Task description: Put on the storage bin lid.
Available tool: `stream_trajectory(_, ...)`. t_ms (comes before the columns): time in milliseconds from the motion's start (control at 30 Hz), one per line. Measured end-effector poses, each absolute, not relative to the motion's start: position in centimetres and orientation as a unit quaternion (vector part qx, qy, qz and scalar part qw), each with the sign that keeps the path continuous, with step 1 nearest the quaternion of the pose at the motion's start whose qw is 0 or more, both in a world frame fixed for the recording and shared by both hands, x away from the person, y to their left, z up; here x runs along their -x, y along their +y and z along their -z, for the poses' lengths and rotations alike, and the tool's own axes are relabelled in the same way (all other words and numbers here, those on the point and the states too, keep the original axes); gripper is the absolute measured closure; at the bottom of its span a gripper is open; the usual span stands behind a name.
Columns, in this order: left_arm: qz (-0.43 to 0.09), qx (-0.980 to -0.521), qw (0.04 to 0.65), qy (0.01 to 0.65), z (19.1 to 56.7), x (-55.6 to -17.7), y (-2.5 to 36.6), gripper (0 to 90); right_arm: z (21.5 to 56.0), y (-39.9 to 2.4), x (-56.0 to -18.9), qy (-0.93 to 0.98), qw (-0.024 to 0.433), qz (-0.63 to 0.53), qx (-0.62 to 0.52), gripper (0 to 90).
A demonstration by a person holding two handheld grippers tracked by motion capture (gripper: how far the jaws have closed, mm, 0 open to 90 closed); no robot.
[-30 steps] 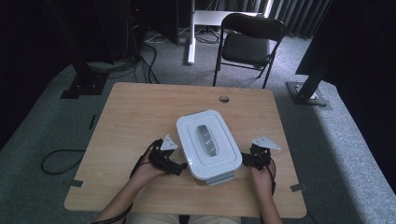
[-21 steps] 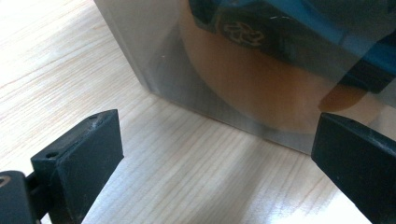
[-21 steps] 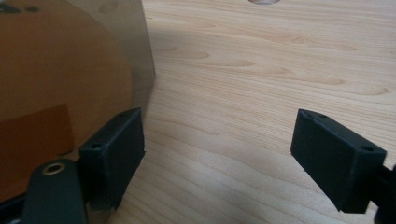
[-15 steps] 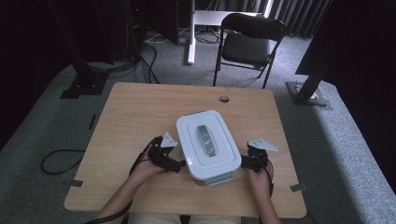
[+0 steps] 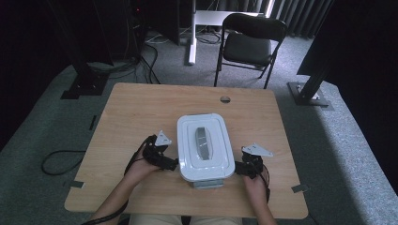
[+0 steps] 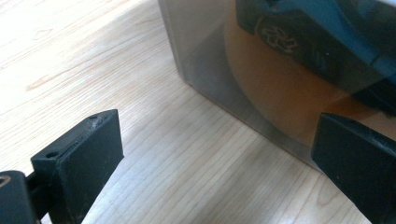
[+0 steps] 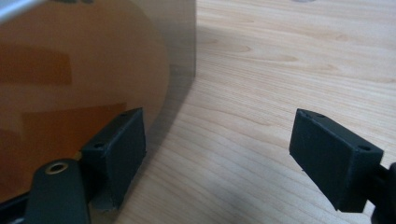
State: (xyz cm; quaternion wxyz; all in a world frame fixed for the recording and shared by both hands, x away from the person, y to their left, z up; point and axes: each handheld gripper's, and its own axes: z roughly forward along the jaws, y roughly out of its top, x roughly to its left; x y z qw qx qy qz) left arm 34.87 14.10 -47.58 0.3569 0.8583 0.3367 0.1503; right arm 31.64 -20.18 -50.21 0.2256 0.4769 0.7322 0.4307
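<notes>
1. Container [image 5: 205, 146] with a white lid stands on the wooden surface [image 5: 141, 112], near the person's edge and about in the middle between the two hands.
2. On the lid, a grey handle [image 5: 202, 142] runs along the long side of the container.
3. At the near short side, a grey clip [image 5: 206, 183] sticks out from under the lid.
4. Left gripper [image 5: 165, 161] lies at the left side of the container, low on the surface, and points toward its wall.
5. In the left gripper view the jaws stand wide apart, with bare wood between them; the clear wall [image 6: 243, 79] of the container is just in front, and one jaw is before it.
6. Right gripper [image 5: 241, 168] is at the right side of the container, close to its near corner.
7. In the right gripper view its jaws are also wide, having closed a little just now; nothing is between them. One jaw is just beside the clear wall [image 7: 93, 70], but I cannot tell if it touches.
8. A black chair [image 5: 248, 44] stands on the floor behind the surface.
</notes>
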Motion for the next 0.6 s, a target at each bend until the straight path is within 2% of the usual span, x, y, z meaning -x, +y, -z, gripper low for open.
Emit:
stream_trajectory(267,-0.155,-0.857,0.355,0.339,47.5,-34.9,14.6,2.8,50.2,-19.3,-30.7,0.734,0.243,-0.422,-0.474,18.8)
stream_trajectory(600,-0.159,-0.856,0.357,0.339,47.2,-34.8,15.0,2.8,50.4,-19.2,-30.1,0.735,0.223,-0.428,-0.476,19.1)
